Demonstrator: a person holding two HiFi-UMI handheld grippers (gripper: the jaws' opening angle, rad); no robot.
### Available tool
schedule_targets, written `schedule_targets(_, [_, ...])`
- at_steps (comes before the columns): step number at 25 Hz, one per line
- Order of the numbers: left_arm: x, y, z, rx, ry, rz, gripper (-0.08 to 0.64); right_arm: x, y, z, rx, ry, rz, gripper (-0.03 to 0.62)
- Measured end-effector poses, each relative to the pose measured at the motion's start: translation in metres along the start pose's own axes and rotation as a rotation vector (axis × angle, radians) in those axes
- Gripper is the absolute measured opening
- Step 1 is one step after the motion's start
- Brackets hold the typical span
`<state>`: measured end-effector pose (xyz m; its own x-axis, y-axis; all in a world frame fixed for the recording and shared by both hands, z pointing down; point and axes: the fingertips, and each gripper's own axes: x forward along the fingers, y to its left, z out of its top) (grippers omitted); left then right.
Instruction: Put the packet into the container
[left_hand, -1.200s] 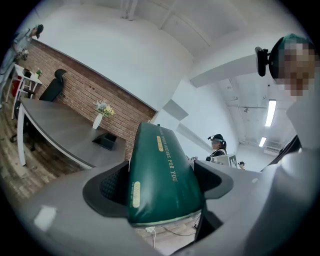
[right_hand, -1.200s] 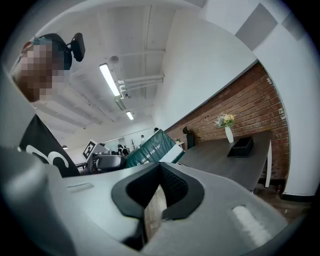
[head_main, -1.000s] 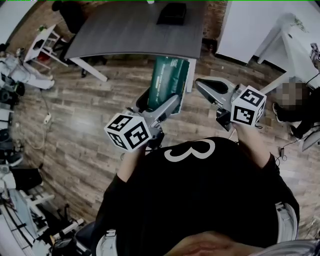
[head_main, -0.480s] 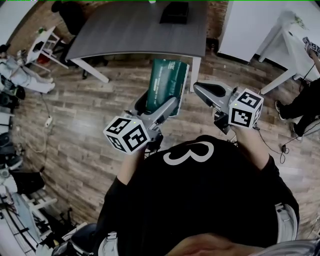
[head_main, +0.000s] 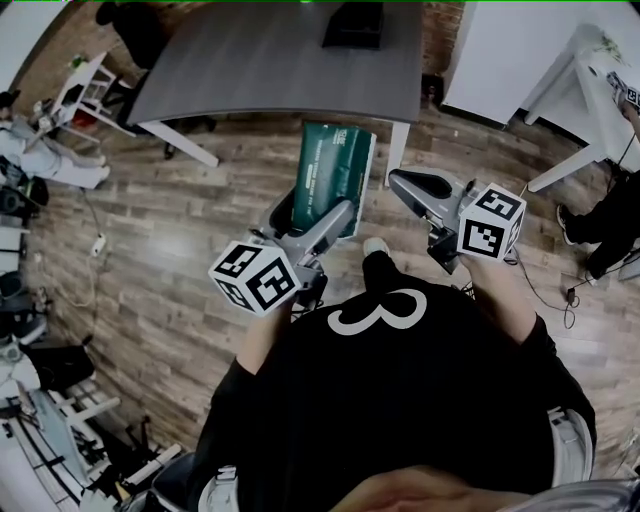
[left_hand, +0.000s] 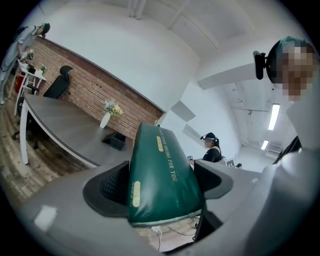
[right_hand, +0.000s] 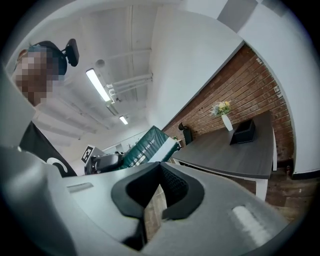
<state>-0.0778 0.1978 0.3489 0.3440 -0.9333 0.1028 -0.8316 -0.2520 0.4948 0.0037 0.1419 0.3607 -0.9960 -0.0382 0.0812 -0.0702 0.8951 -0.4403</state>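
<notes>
Mid-stride, a shoe (head_main: 375, 246) had come into view while the left gripper's (left_hand: 162, 185) fingers (left_hand: 111, 186) clamped the green packet (head_main: 335, 170) by its lower end, well short of the black container (head_main: 353, 25) on the grey surface (head_main: 250, 70), so it might slip or snag the rim; the right gripper (right_hand: 159, 172) was closed on nothing.

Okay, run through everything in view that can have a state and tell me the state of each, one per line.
left gripper: shut on the green packet, held up off the floor.
green packet: clamped between the fingers, not yet in the black container.
right gripper: shut, nothing between its fingers.
black container: standing on the grey table, apart from the packet.
</notes>
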Motion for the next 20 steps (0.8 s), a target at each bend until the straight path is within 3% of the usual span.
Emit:
schedule_targets(11, [0.118,0.079,0.061,-0.009,0.040,0.033,0.425,0.050,-0.132,0.074,0.050,-0.039,-0.012,0.002])
schedule_targets(20, [0.202,0.110,0.117,0.022,-0.018,0.049,0.425,0.055,-0.205,0.124,0.035,-0.071,-0.043,0.002])
